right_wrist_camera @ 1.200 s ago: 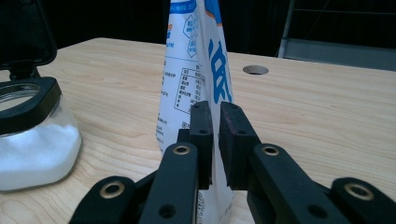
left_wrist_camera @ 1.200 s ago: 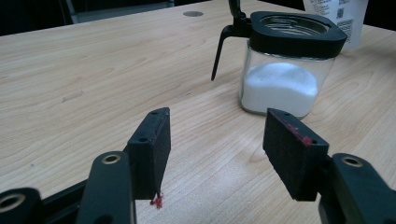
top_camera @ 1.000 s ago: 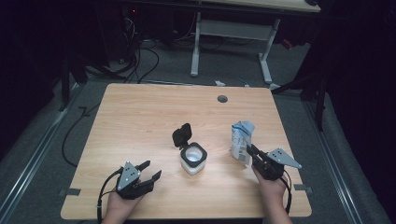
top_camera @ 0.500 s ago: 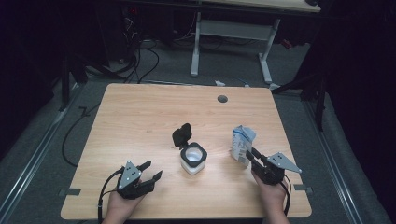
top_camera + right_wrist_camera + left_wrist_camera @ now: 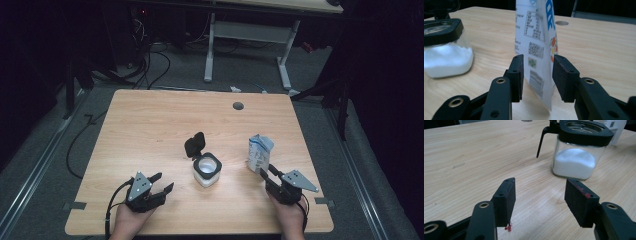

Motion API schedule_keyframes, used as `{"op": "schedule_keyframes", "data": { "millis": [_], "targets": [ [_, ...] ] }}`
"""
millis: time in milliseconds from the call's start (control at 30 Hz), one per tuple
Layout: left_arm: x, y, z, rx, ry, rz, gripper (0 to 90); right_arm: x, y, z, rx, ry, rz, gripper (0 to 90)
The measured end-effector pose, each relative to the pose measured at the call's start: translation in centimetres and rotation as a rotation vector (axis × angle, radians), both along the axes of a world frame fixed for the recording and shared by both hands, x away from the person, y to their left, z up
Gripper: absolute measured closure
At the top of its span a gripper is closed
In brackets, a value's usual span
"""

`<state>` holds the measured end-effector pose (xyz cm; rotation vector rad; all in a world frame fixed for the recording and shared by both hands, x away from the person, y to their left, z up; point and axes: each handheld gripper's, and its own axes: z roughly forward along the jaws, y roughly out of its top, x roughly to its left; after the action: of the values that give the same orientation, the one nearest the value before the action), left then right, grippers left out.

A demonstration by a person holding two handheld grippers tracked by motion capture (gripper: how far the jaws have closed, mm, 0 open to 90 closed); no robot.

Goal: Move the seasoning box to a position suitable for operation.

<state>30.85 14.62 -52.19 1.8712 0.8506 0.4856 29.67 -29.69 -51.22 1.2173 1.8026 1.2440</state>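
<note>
Overhead, pale wooden table (image 5: 150, 130) (dark room, grey floor (image 5: 45, 150))

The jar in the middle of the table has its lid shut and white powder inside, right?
Not quite: the jar holds white powder, but its black lid is flipped open and stands up behind the mouth. The high view shows this, and the left gripper view shows the open top too.

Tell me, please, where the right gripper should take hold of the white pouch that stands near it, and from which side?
Grip the white pouch by its lower flat body, coming level from the person's side. It stands upright and thin, edge toward the right gripper, so the open fingers can probably close on its two broad faces.
</note>
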Motion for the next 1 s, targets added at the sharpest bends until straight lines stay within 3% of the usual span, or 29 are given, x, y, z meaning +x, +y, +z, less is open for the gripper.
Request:
{"op": "schedule_keyframes", "data": {
  "millis": [200, 300, 767, 1000],
  "targets": [
    [0.1, -0.3, -0.1, 0.015, 0.022, -0.011, 43.5, -0.7, -0.1, -0.5, -0.024, 0.021, -0.013, 58.7],
    [0.0, -0.5, 0.0, 0.032, 0.016, -0.009, 43.8, -1.1, -0.3, -0.5, -0.007, 0.031, -0.023, 57.6],
    [0.0, -0.6, 0.2, -0.004, 0.03, 0.006, 37.5, -3.4, 1.2, 0.0, -0.069, 0.03, -0.005, 56.4],
    [0.1, -0.7, 0.2, 0.005, 0.031, 0.017, 38.4, -3.5, 2.2, 0.1, -0.083, 0.029, 0.02, 57.7]
  ]
}}
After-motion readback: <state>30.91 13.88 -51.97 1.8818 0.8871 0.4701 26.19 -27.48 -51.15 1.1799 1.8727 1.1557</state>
